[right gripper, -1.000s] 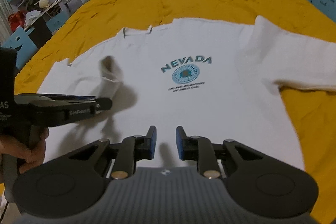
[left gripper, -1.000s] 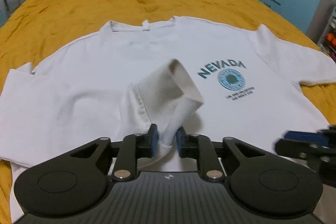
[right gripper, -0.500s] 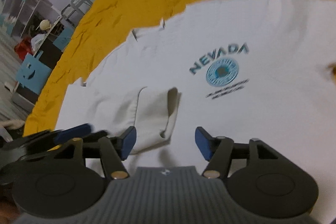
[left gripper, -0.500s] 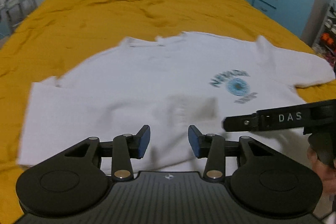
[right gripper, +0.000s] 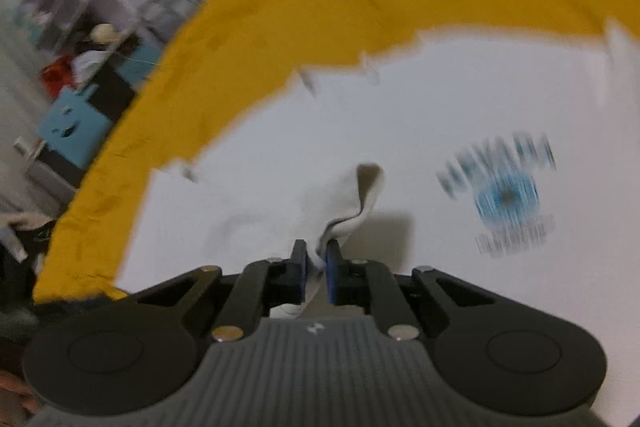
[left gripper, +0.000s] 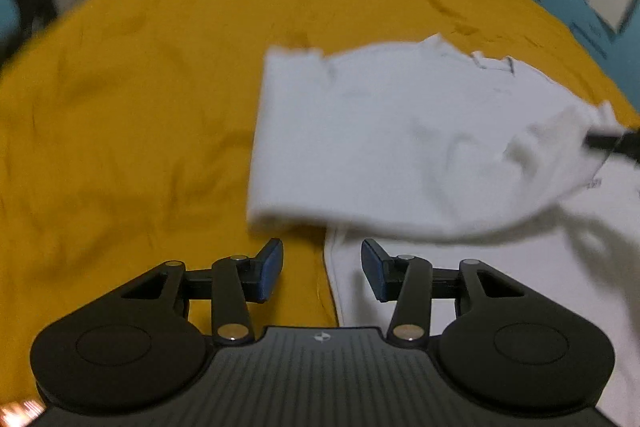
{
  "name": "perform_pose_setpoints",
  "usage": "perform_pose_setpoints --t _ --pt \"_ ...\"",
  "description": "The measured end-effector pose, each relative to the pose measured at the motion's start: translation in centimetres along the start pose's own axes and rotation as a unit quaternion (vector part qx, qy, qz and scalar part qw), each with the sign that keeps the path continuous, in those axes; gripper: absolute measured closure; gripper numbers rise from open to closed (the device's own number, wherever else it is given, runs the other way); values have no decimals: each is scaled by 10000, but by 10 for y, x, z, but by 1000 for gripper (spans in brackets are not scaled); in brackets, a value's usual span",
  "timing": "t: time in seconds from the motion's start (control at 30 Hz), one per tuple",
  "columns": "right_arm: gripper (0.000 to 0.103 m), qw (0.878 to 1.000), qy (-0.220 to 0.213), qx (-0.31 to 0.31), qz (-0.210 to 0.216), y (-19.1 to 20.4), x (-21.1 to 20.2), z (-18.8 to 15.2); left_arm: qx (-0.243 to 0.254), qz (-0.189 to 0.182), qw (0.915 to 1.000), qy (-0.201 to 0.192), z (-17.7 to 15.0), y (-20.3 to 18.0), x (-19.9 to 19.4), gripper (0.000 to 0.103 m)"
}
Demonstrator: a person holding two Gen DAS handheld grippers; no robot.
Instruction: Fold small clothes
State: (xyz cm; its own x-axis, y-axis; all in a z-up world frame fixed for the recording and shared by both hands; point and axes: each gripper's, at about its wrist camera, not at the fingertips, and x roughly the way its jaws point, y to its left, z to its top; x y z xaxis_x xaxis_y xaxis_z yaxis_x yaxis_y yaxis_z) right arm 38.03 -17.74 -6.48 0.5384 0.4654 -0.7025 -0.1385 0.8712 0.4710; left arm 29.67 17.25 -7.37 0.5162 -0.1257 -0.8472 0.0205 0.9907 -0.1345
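the white cotton t-shirt with a blue printed chest logo [right gripper: 460, 131] lies spread on the bed covered with a wrinkled mustard-yellow cloth [left gripper: 132, 99]. the left tool [left gripper: 322, 271] is spread wide with nothing between its blue pads; it hangs above the shirt's near left edge, where white fabric meets yellow cloth. the right tool [right gripper: 317, 267] is pressed together, pinching a raised fold of the white sleeve fabric, which stands up in a crumpled peak just beyond the pads. in the left wrist view the sleeve lies folded inward over the shirt body, and a dark tool tip shows at its right end. the logo sits to the right of the pinched fold, blurred. a cluttered shelf and a blue box [right gripper: 74, 131] stand at far left beside the bed.
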Motion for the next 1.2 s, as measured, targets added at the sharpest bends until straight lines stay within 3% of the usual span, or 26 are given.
perform_pose_setpoints --t 0.1,0.23,0.37,0.43,0.53,0.63,0.83,1.0,1.2 --pt "99 9980 -314 -511 212 41 -19 35 -630 -294 9976 30 -3 7 21 49" --pt "99 9915 -703 -1001 445 87 -43 82 -984 -248 9947 -176 8 5 45 50" --pt "99 9823 -1139 -1400 496 116 -78 119 -1116 -327 9930 -224 15 -4 61 79" --pt "99 9793 -1337 -1468 389 112 -98 135 -1139 -276 9927 -273 15 -5 65 83" --pt "99 9782 -1596 -1323 129 81 -124 152 -1108 -231 9932 -287 11 -4 67 86" --pt "100 9821 -1617 -899 -354 23 -135 158 -1023 -203 9941 -291 12 -8 68 86" --pt "100 9898 -636 -287 -1246 -101 -95 110 -774 -37 9968 -209 15 -20 72 86" --pt "100 9905 18 452 -1297 -178 -54 52 -631 97 9979 -54 14 -25 70 86" --pt "100 9907 138 782 -1108 -212 -33 24 -494 305 9981 218 2 -22 56 85"
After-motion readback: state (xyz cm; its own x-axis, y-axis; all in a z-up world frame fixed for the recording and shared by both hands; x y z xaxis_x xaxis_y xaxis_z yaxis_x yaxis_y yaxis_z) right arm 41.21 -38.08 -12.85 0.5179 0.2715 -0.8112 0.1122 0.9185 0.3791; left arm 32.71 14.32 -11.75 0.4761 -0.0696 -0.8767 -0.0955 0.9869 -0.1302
